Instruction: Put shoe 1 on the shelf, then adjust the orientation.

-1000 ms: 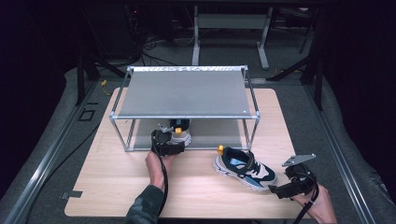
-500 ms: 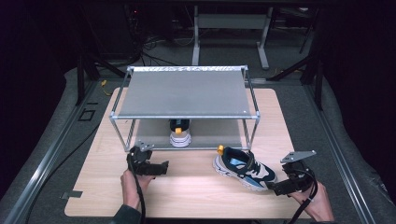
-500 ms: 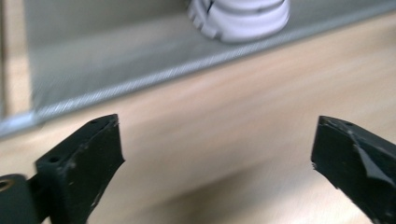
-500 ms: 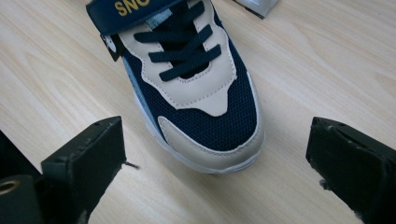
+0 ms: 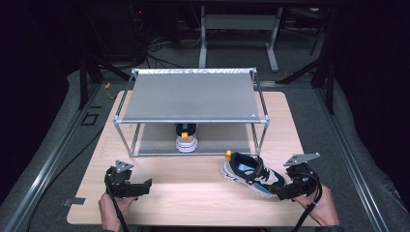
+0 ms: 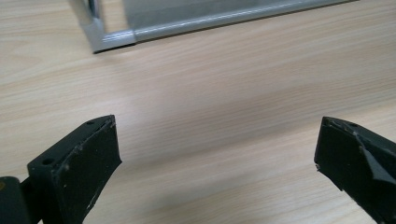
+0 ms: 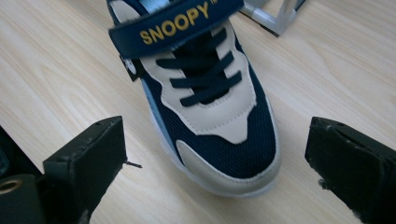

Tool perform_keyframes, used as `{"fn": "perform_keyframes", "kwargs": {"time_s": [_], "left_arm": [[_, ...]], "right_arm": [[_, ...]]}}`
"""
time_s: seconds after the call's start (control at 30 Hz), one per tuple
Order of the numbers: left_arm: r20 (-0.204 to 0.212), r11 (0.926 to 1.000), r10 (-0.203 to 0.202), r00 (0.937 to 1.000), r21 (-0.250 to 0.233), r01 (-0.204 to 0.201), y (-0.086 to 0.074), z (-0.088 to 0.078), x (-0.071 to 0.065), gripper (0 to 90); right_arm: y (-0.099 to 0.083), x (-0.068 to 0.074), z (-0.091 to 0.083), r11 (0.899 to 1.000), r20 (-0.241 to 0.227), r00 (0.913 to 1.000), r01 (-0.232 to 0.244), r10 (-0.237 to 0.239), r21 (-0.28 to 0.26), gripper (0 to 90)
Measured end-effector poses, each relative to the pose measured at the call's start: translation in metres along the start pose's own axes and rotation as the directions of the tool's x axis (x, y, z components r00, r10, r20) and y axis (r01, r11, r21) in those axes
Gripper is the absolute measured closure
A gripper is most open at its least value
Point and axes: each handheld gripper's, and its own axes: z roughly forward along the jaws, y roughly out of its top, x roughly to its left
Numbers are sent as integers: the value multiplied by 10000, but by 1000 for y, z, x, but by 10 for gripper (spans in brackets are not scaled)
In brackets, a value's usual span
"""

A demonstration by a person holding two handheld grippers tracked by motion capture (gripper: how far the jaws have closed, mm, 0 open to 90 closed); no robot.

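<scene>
A navy, beige and white sneaker [image 5: 252, 174] with a "SNOOPY" strap lies on the wooden table [image 5: 193, 203], toe pointing front right. My right gripper [image 5: 283, 192] is open at that toe. In the right gripper view the jaws flank the toe of the sneaker [image 7: 210, 107] without touching it. A second sneaker [image 5: 186, 137] stands on the lower level of the metal rack [image 5: 193, 94], heel toward me. At the table's front left, my left gripper [image 5: 144, 187] is open and holds nothing. The left gripper view shows bare wood between its jaws [image 6: 217, 154] and the rack's corner foot [image 6: 112, 37] ahead.
The rack's flat grey top shelf covers the back half of the table, and its legs stand at each corner. Dark floor, cables and desk frames surround the table. A person's hands come in at the table's front edge.
My left gripper has drawn back from the sneaker under the rack to the front left of the table, leaving that sneaker there. The right gripper has hardly shifted.
</scene>
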Motion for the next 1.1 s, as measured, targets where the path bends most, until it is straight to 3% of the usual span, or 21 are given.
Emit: {"fn": "perform_keyframes", "kwargs": {"time_s": [0.23,0.63,1.1], "left_arm": [[-7,9999,-127,9999,46,127,-4,-2,8,1],[22,9995,-283,9996,107,283,-8,0,14,1],[26,9985,-515,9987,197,514,-15,-1,23,0]], "right_arm": [[16,13,2,9991,-37,9996,295,-296,-295,52],[43,33,8,9956,-256,9955,901,-908,-275,58],[78,60,23,9857,-582,9840,1681,-1685,-124,70]]}}
